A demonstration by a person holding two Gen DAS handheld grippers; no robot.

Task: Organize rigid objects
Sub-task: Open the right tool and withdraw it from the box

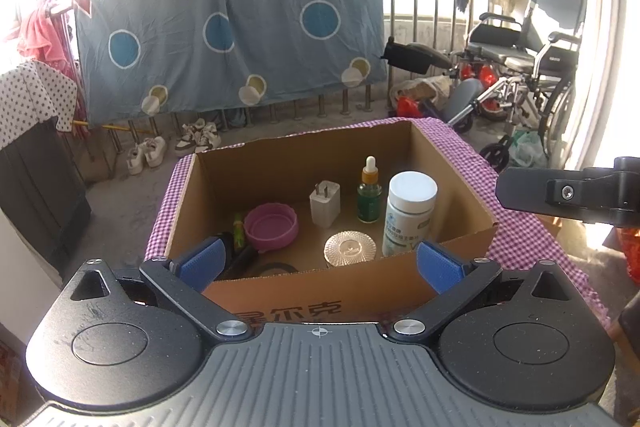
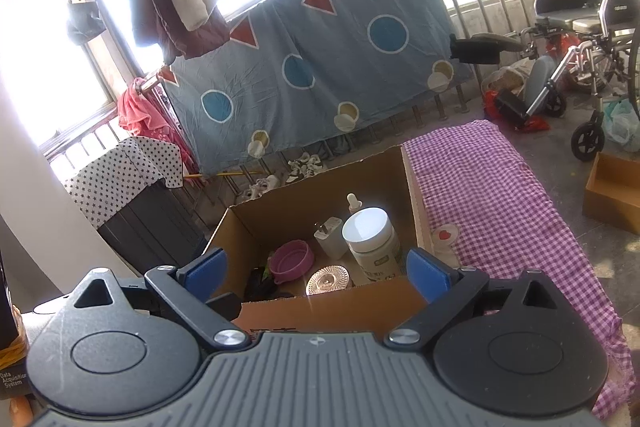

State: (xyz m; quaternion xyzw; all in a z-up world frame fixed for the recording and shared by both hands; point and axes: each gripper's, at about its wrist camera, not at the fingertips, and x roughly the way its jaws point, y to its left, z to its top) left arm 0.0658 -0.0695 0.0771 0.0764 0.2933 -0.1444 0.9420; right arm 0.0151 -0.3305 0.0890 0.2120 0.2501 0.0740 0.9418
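An open cardboard box point(image 1: 352, 291) stands on a purple checked cloth point(image 2: 500, 207). Inside it are a white pill bottle point(image 1: 410, 213), a green dropper bottle point(image 1: 369, 197), a white charger plug point(image 1: 325, 203), a pink bowl point(image 1: 271, 226), a ribbed clear glass disc point(image 1: 350, 249) and some dark items at the left. My left gripper point(image 1: 320, 265) hovers open over the box's near wall, holding nothing. My right gripper point(image 2: 316, 275) is open and empty too, near the box's front right corner point(image 2: 404, 291). A small round piece with a red heart point(image 2: 444, 237) lies on the cloth beside the box.
A wheelchair point(image 1: 532, 75) stands at the back right. A second small cardboard box point(image 2: 612, 191) sits on the floor to the right. A blue sheet point(image 1: 232, 39) hangs on the railing behind, with shoes point(image 1: 196, 139) under it. A dark cabinet point(image 1: 36, 195) is at the left.
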